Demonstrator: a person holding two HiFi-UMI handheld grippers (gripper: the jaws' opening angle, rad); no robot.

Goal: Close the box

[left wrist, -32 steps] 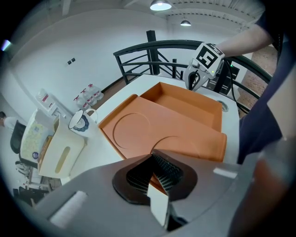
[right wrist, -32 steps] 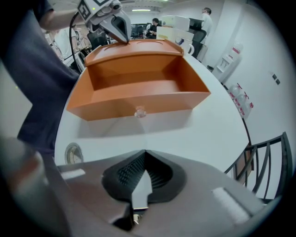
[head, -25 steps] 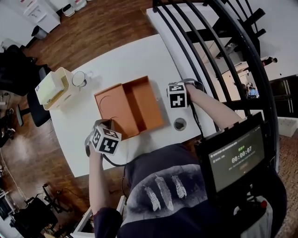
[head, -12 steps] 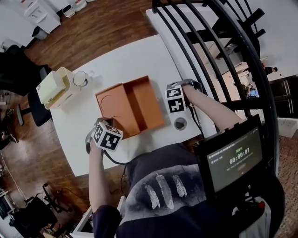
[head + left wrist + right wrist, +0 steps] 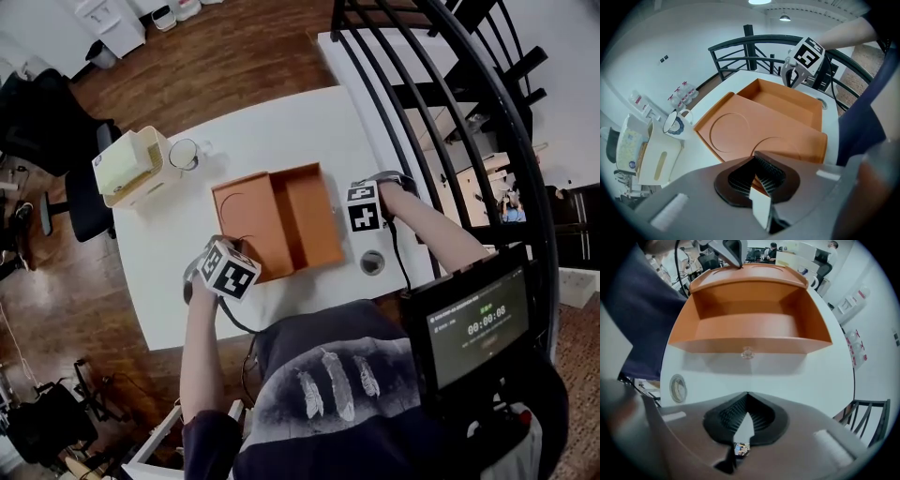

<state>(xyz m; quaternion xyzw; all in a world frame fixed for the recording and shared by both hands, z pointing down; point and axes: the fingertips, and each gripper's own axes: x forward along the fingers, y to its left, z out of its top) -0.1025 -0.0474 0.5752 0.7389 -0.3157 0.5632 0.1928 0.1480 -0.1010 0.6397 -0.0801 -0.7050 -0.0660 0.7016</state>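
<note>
The shallow orange rectangular box is lying open — lid flat, showing two circular imprints. The left gripper and right gripper are each holding their jaws together.

One box, one mug, two claws

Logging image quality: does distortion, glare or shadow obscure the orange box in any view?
Head view: sharp, evenly lit, orange box clear. Left gripper view: heavy fisheye bending, dark corners. Right gripper view: same fisheye, soft shadow on table before the box.
</note>
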